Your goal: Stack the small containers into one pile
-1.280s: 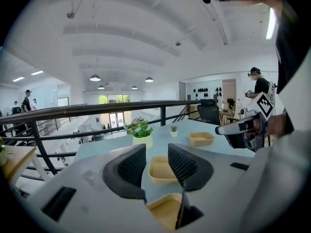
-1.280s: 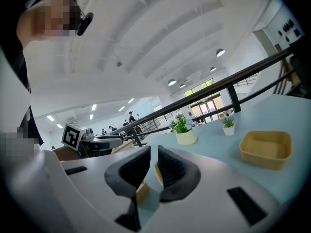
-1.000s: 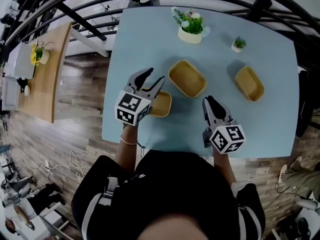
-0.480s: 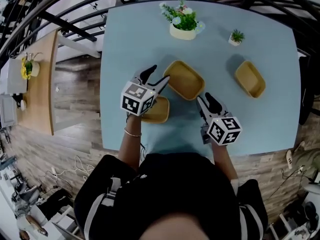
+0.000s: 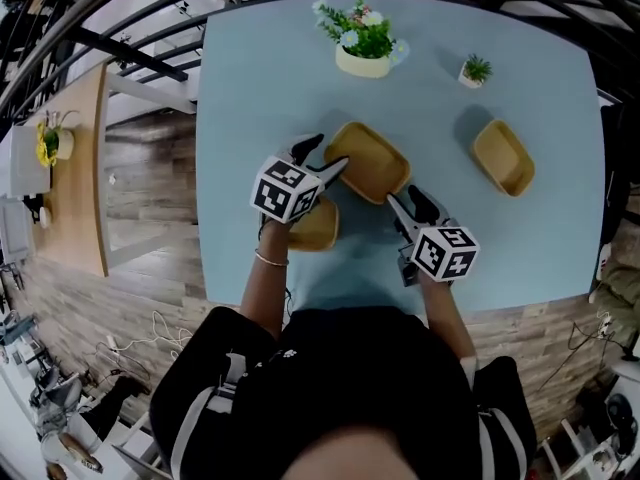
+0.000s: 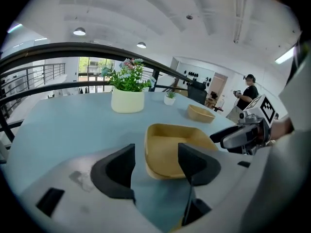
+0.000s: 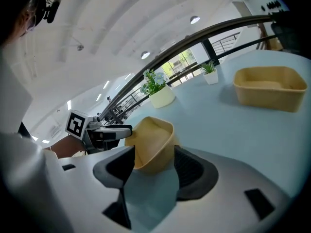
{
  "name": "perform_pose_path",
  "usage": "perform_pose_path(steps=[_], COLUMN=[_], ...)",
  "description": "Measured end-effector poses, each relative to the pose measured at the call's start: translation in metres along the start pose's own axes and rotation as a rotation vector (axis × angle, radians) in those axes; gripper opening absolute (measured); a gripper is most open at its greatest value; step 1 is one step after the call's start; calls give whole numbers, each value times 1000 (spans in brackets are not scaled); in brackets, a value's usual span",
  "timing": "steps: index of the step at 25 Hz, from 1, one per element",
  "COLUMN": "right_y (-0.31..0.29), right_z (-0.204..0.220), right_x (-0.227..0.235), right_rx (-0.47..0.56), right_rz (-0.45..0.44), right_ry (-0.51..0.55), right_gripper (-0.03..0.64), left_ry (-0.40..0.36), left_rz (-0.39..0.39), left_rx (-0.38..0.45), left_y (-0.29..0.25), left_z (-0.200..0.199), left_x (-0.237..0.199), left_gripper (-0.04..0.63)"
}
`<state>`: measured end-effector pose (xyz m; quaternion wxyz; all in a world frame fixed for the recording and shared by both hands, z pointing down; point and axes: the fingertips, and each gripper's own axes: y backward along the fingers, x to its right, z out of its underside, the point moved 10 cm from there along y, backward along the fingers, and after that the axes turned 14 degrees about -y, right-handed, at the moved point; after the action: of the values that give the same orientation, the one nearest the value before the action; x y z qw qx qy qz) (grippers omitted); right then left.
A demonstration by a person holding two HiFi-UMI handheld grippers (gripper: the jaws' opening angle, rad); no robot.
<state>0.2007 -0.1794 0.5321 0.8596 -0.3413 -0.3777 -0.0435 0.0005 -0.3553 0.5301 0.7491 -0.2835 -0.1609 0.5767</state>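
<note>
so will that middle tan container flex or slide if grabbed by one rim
The middle container looks thin-walled and empty, so probably light, and its rim may flex under a one-sided pinch. It sits flat on the smooth table, so a push would likely slide it, not tip it.

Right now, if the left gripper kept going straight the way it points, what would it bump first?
Probably the near rim of the middle tan bowl on the table, though depth is unclear. The jaws of the left gripper have just been opening, with nothing gripped between them.
</note>
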Motion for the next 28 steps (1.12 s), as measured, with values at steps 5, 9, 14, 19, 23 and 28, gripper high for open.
perform_pose_path(steps=[5, 9, 14, 19, 23, 28], right_y=[-9, -12, -16, -12, -7, -1], right_z=[3, 2, 0, -4, -6, -11], right_x=[1, -1, -5, -8, -11, -22], right_rx=[-33, -51, -50, -27, -16, 3], right_rz=[-10, -39, -45, -51, -64, -87], right_ry=[-12, -15, -9, -4, 2, 22], right_gripper=[262, 261, 261, 256, 255, 253], left_ry=[-10, -44, -10, -1, 9, -10], left_rz=[22, 56, 70, 64, 46, 19], left_rx=[-48, -100, -81, -62, -25, -17], left_y=[-11, -20, -21, -15, -6, 11], left_z=[2, 1, -2, -5, -11, -16], left_x=[1, 5, 5, 5, 10, 15], left_gripper=[255, 255, 255, 253, 255, 255])
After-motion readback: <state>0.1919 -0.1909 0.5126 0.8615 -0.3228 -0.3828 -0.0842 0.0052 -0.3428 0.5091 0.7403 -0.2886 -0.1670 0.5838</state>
